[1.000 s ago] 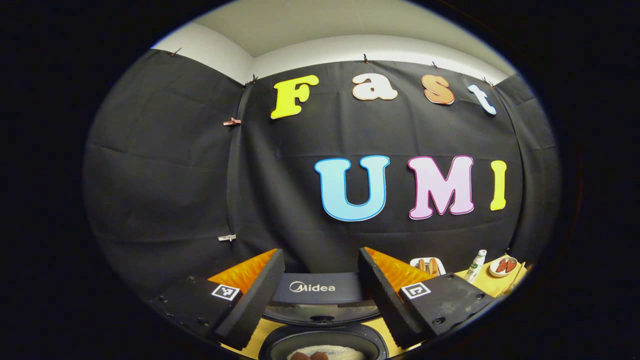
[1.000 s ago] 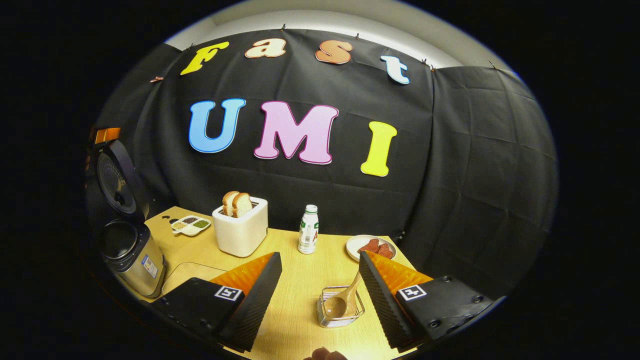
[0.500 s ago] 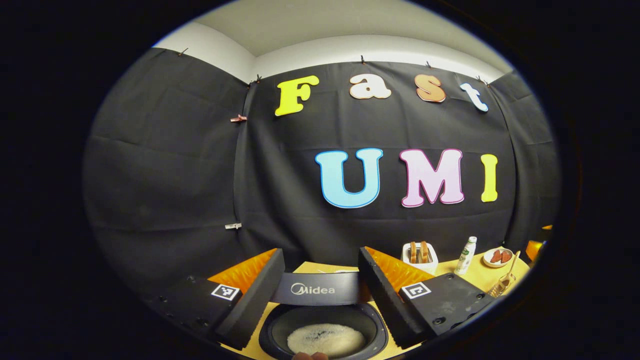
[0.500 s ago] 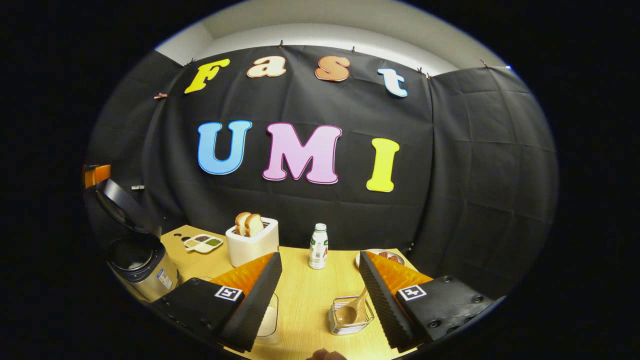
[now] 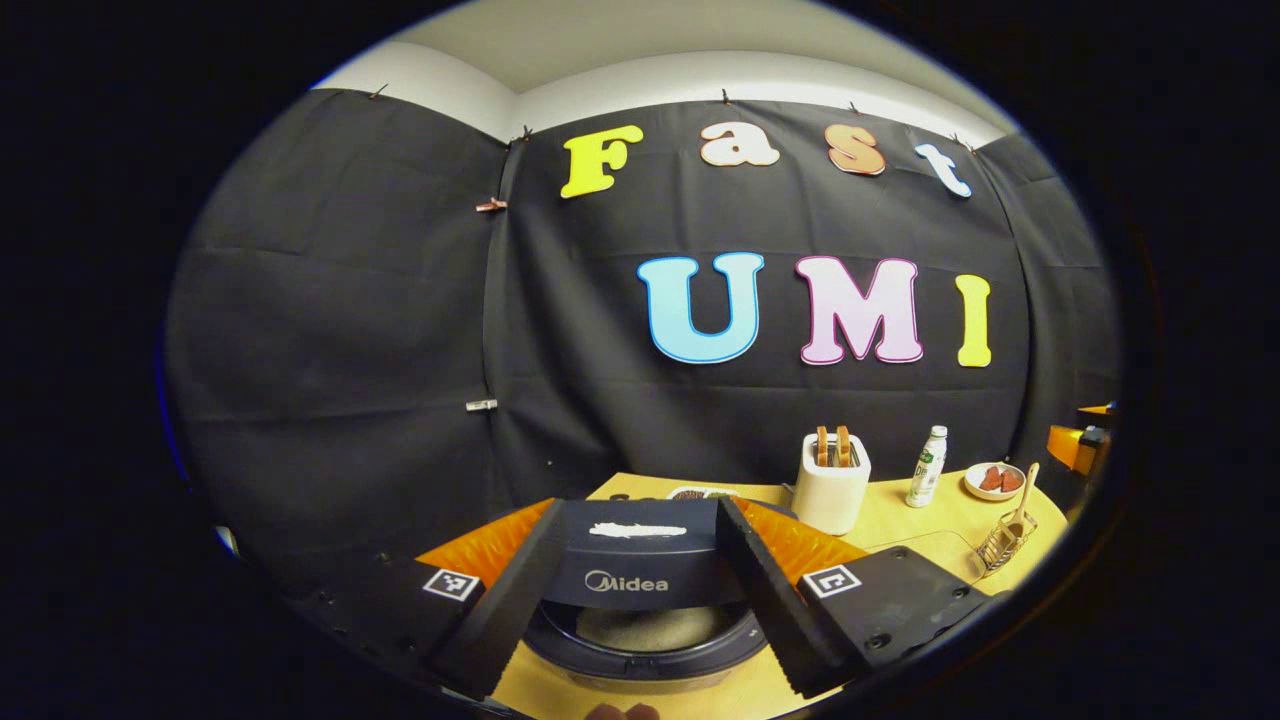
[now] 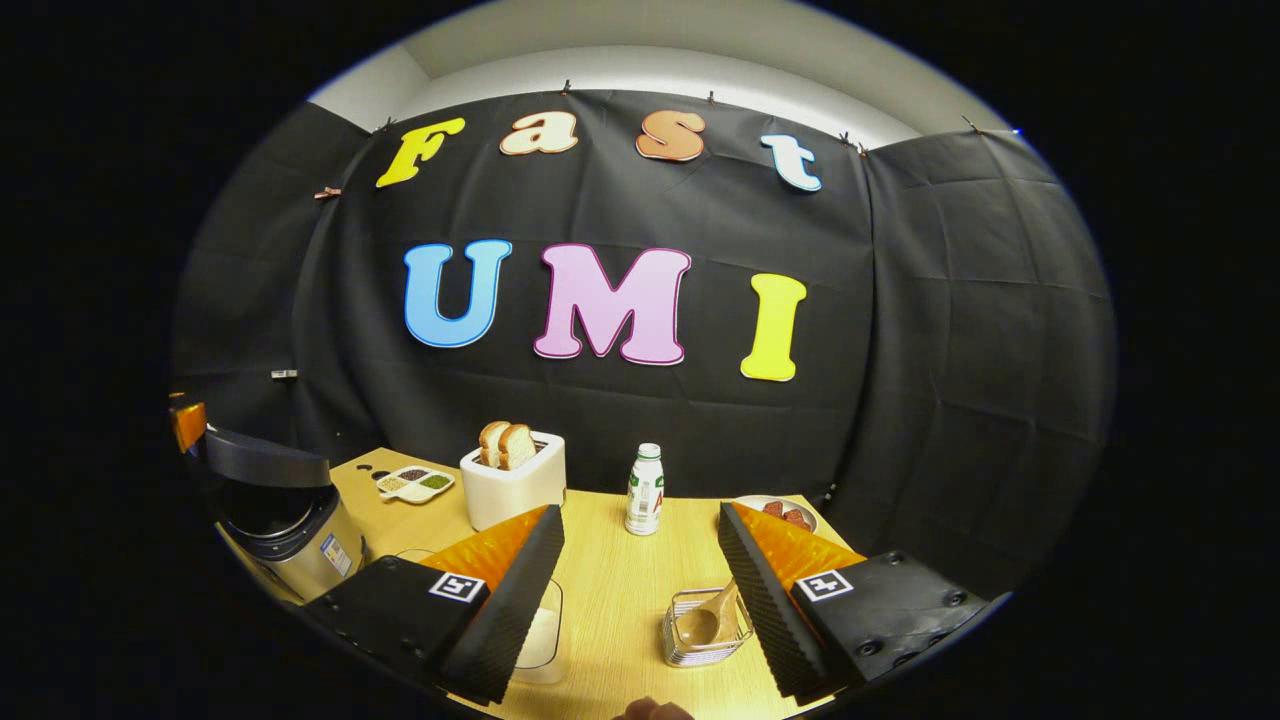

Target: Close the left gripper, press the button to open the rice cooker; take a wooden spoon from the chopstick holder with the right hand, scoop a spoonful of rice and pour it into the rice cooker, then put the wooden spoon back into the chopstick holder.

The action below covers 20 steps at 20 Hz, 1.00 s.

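Rice cooker (image 5: 640, 600) dead ahead between left gripper (image 5: 640, 590) fingers, dark lid (image 5: 637, 560) hinged down low over pot, pale streak on lid top, rim gap visible under lid. Left fingers spread wide either side of lid; contact with it cannot be told. Same cooker (image 6: 285, 520) far left in right gripper view, silvery body, lid roughly level, not fully down. Right gripper (image 6: 640, 600) fingers apart, nothing between them, hovering over wooden table (image 6: 620, 590). Wooden spoon (image 6: 712, 620) bowl-down in wire chopstick holder (image 6: 700, 640), just beside right finger; seen small at far right in left gripper view (image 5: 1022, 495). Clear rice container (image 6: 540, 635) partly hidden behind left finger in right gripper view. Counted: one cooker, one spoon, one holder, one white toaster (image 6: 515, 485) with two bread slices, one bottle (image 6: 646, 490), one plate (image 6: 785, 512) of reddish pieces, one divided dish (image 6: 412, 484).
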Each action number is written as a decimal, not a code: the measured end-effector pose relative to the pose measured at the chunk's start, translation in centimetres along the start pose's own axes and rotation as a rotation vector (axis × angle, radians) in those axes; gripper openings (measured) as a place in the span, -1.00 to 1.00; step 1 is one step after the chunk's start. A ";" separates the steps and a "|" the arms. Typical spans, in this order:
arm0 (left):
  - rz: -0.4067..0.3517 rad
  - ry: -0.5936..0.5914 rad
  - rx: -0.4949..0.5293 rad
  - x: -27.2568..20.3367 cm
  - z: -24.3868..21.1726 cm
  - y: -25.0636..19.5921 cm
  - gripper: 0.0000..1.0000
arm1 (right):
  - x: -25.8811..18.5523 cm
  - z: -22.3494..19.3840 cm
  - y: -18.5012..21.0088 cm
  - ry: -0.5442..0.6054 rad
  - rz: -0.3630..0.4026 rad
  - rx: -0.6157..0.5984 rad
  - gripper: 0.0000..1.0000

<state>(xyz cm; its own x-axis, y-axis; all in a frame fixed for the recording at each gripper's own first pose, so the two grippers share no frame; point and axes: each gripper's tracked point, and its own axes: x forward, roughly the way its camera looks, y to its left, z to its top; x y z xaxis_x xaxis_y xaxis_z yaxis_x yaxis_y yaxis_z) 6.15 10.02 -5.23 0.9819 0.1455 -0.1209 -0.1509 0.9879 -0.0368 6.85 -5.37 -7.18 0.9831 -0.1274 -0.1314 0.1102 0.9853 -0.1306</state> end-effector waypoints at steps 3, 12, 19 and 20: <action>0.002 0.017 0.001 -0.5 -1.0 -0.1 1.00 | -0.2 0.0 0.3 -0.003 0.005 -0.006 0.94; -0.011 0.061 0.017 -1.2 -3.9 -0.2 1.00 | -0.4 -0.5 0.7 0.007 0.019 -0.043 0.94; -0.023 0.086 0.026 -1.3 -5.2 -0.3 1.00 | -0.3 -1.2 0.6 0.030 0.020 -0.051 0.94; -0.024 0.084 0.026 -1.3 -5.3 -0.3 1.00 | -0.3 -1.2 0.6 0.030 0.020 -0.050 0.94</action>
<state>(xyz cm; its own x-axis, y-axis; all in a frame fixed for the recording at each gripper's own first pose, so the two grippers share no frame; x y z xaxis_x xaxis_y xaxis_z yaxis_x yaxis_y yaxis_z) 4.29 9.20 -10.35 0.9721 0.1173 -0.2032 -0.1229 0.9923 -0.0151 6.43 -4.92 -8.39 0.9801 -0.1118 -0.1637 0.0824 0.9809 -0.1765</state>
